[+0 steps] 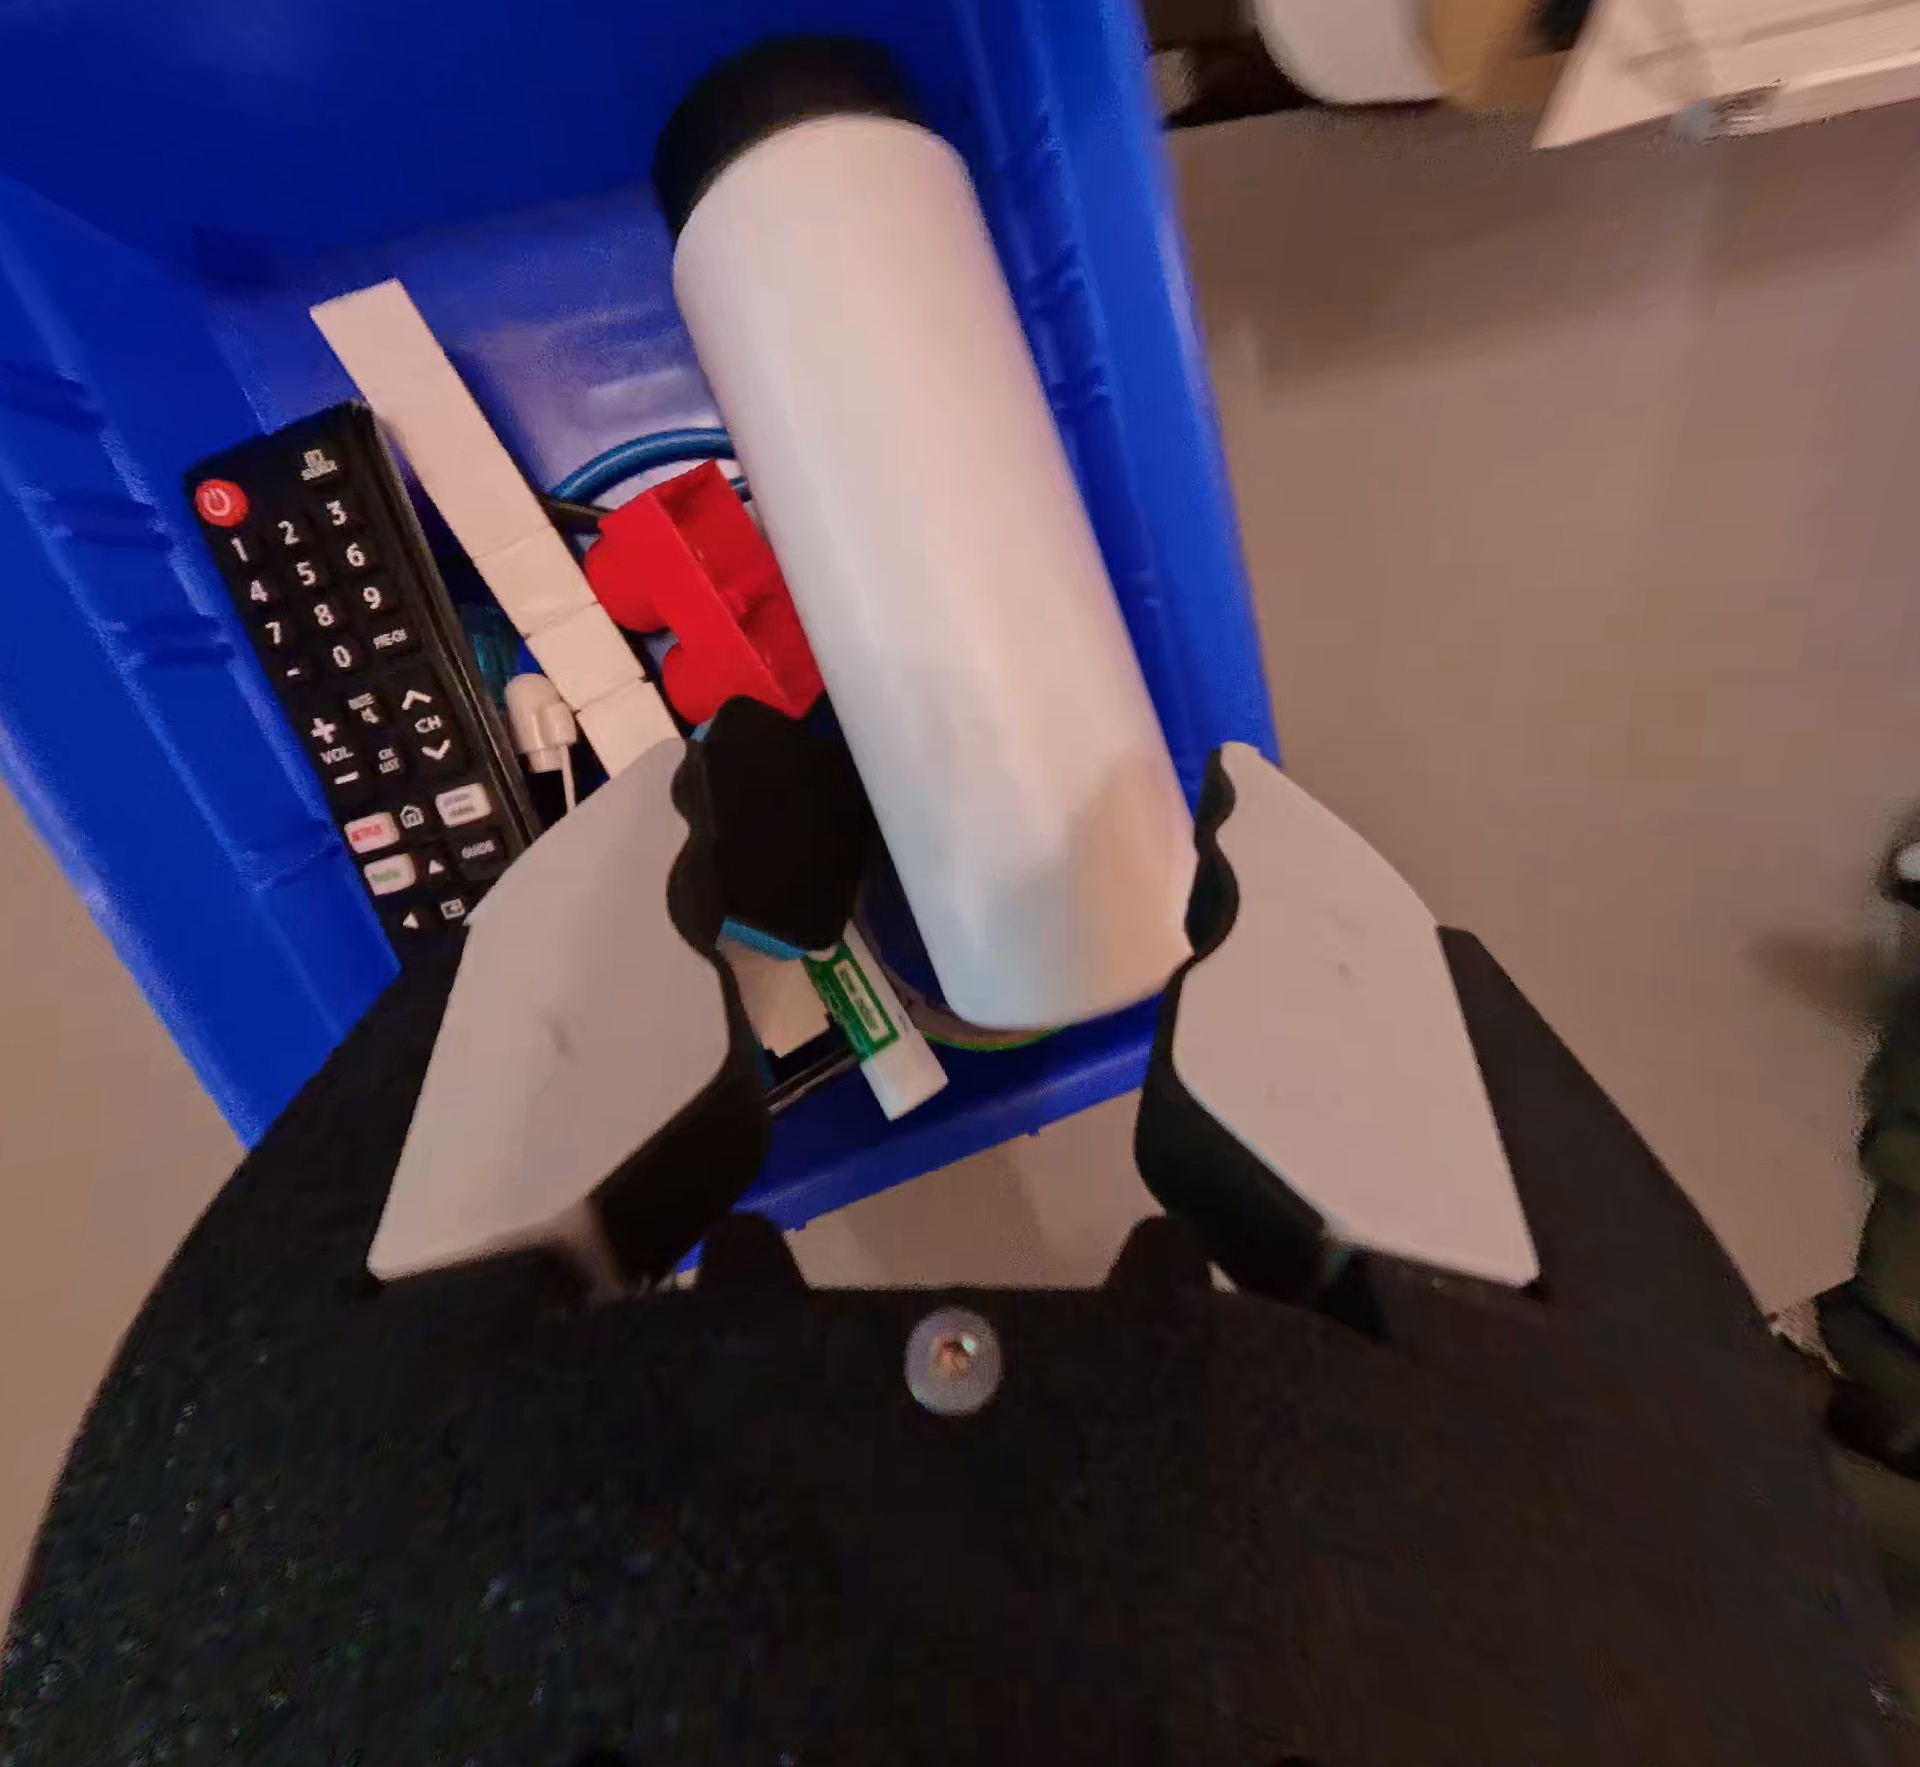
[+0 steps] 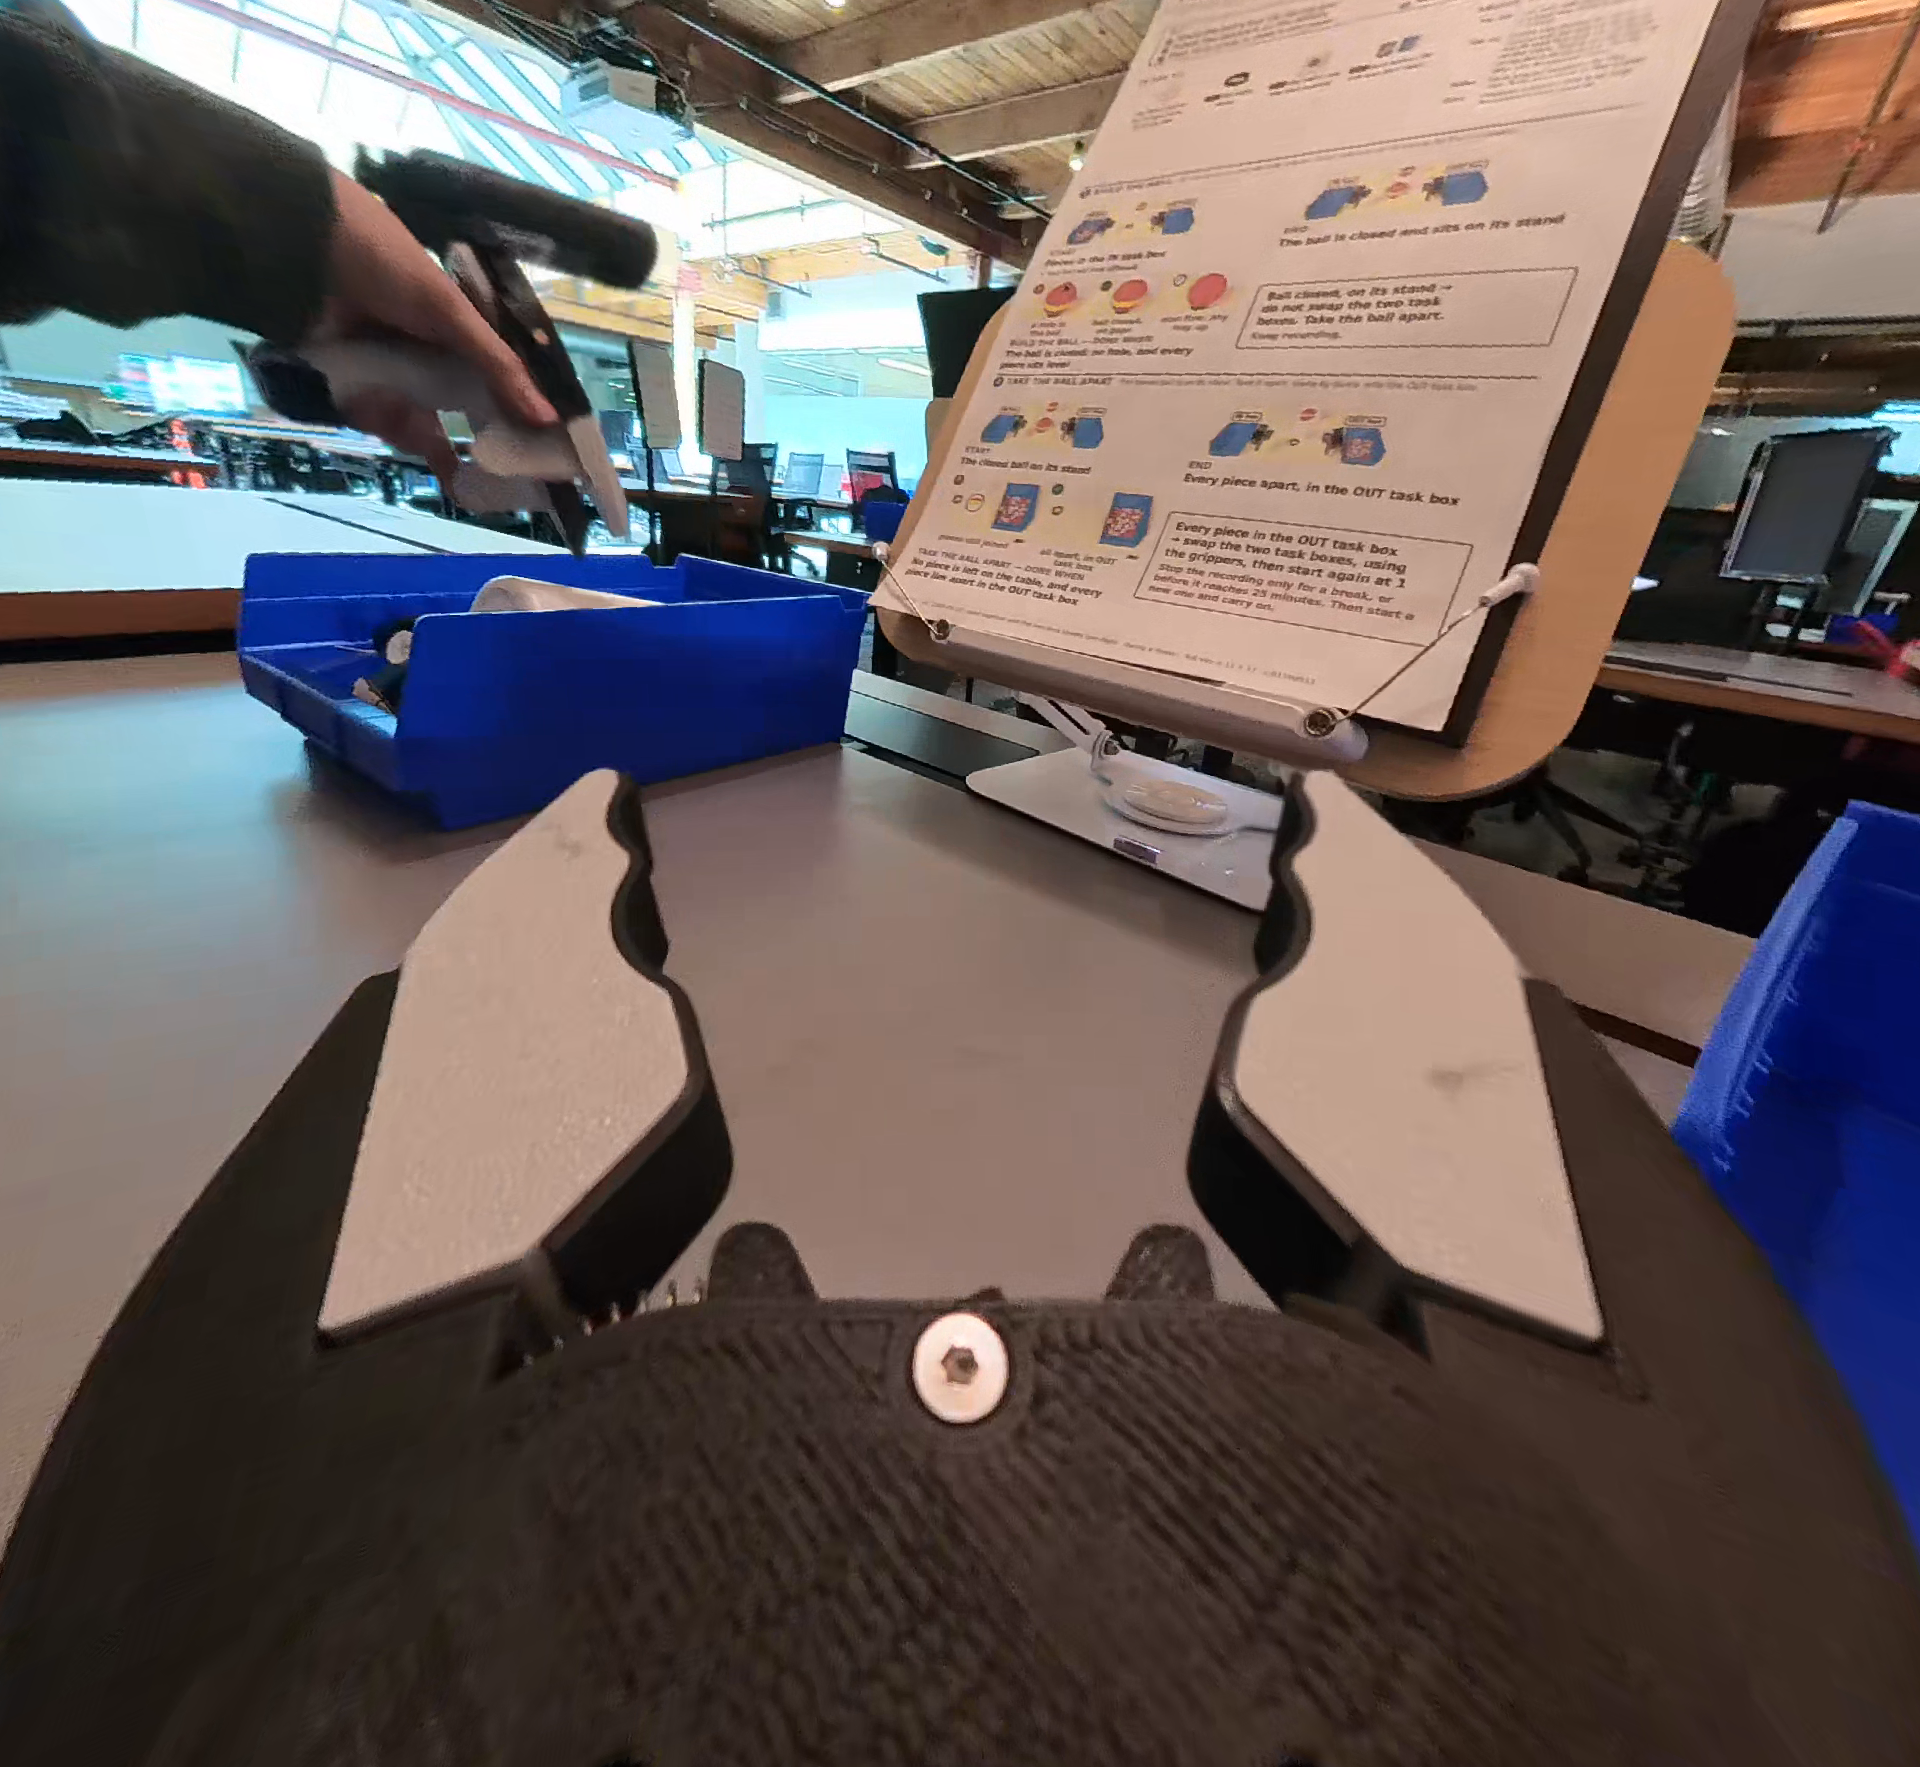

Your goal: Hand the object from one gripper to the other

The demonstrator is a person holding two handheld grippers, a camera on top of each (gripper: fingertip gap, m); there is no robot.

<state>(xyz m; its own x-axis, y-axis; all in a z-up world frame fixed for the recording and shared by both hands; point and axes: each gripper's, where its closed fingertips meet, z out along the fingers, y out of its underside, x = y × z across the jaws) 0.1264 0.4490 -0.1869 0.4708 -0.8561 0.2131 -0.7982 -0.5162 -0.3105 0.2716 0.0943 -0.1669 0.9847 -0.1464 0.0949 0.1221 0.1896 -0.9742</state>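
My left gripper (image 1: 951, 761) is open and empty, hovering over a blue bin (image 1: 135, 637). Its tips straddle the near end of a white cylinder bottle (image 1: 894, 574) with a black cap that lies in the bin. Also in the bin are a black remote (image 1: 343, 668), a red brick (image 1: 707, 595), a white strip (image 1: 468, 491), a black piece (image 1: 774, 824) and a small white tube with a green label (image 1: 873, 1021). My right gripper (image 2: 961, 782) is open and empty, low over the dark table (image 2: 935, 1042). In the right wrist view the left gripper (image 2: 540, 429), held by a hand, hangs over the bin (image 2: 623, 678).
A stand with an instruction sheet (image 2: 1299, 367) is at the table's back right, on a metal base (image 2: 1091, 792). A second blue bin (image 2: 1818, 1094) sits at the right edge. The bottle's top (image 2: 540, 593) pokes above the first bin's rim. It is some 7 cm from my left tips to the red brick (image 1: 707, 595).
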